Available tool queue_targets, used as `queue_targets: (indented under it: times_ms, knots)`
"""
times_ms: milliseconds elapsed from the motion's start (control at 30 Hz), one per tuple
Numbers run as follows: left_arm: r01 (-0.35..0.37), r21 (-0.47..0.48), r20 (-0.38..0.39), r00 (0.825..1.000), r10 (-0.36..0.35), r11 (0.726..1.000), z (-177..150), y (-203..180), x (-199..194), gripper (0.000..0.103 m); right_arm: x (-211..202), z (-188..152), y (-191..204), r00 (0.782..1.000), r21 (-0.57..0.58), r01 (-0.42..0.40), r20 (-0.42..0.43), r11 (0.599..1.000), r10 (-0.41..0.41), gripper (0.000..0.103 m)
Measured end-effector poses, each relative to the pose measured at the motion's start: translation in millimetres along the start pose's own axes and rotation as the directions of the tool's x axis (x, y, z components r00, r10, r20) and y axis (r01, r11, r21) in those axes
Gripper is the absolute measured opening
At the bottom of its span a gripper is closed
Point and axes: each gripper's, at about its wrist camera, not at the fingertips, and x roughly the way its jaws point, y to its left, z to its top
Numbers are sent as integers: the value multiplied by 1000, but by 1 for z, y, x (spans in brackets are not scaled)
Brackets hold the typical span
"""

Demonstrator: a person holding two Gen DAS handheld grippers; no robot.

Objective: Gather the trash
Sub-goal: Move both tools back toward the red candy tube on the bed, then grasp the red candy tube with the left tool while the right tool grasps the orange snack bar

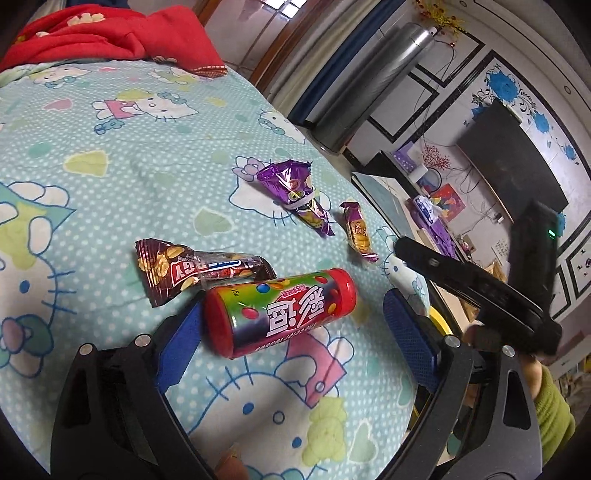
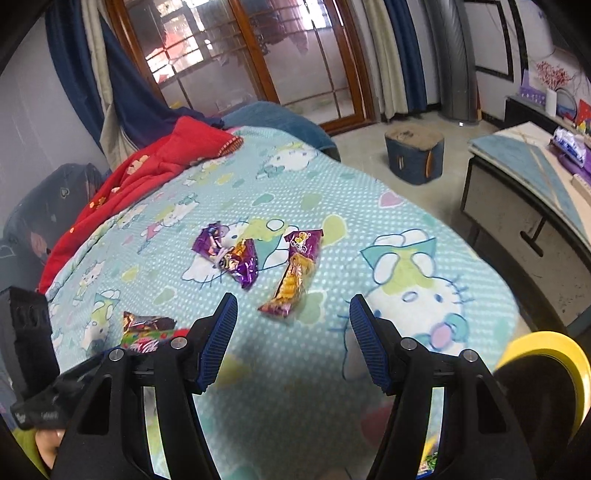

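Note:
A red candy tube [image 1: 280, 312] lies on its side on the Hello Kitty bedspread [image 1: 110, 177], between the open fingers of my left gripper [image 1: 291, 325]; its left pad [image 1: 177, 350] is close beside the tube's end. A brown energy-bar wrapper [image 1: 192, 269] lies just beyond it. A purple wrapper [image 1: 295, 195] and a small purple-and-yellow wrapper [image 1: 358, 230] lie farther off. My right gripper [image 2: 293, 314] is open and empty, just short of the purple-and-yellow wrapper [image 2: 295, 277], with the purple wrapper [image 2: 231, 254] beyond. The bar wrapper [image 2: 147, 325] shows at lower left.
A red quilt [image 1: 110, 33] is bunched at the bed's far end. A low cabinet [image 2: 535, 206] and a blue stool [image 2: 413, 155] stand on the floor right of the bed. A yellow-rimmed bin [image 2: 546, 354] sits at the bed's near right.

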Motion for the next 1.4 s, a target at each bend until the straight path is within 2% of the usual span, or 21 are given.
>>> queue_targets:
  times_ms: [67,267,367,433,567,733,967,1100,1300,1400]
  knots:
    - [9,4,-5,1000,-9,1000,0,-1,1,85,11,5,-3,1000,20,-9,-20,1000,10,60]
    - [21,15,-16,1000,-21,1000,3,-2,6,85,38,14,-7,997,77,-40,-62,996,44,48]
    - [26,14,-17,1000,-26,1000,2,-2,5,74,48,15,-10,996,102,-35,-79,994,43,38]
    - [30,15,-27,999,-30,999,1,-3,6,61,50,15,-11,997,113,-28,-71,993,36,32]
    - [43,37,-48,998,-42,998,-4,-9,6,55,48,12,-16,997,124,-27,-67,992,36,22]
    - [97,97,-109,990,-87,991,-11,-23,9,53,41,6,-20,997,112,-35,-61,993,42,20]
    - [109,172,-142,986,-85,979,-15,-41,17,50,28,-2,-28,997,119,-44,-54,992,51,18]
    - [99,170,-148,986,-74,981,-14,-43,23,46,16,-8,-38,998,142,-44,-41,989,50,18]
    - [89,122,-140,988,-71,989,-6,-39,32,28,-2,-16,-43,999,154,-42,-21,987,46,18]
    - [100,103,-137,987,-85,990,-3,-36,34,28,-13,-18,-41,999,138,-38,-4,990,38,18]
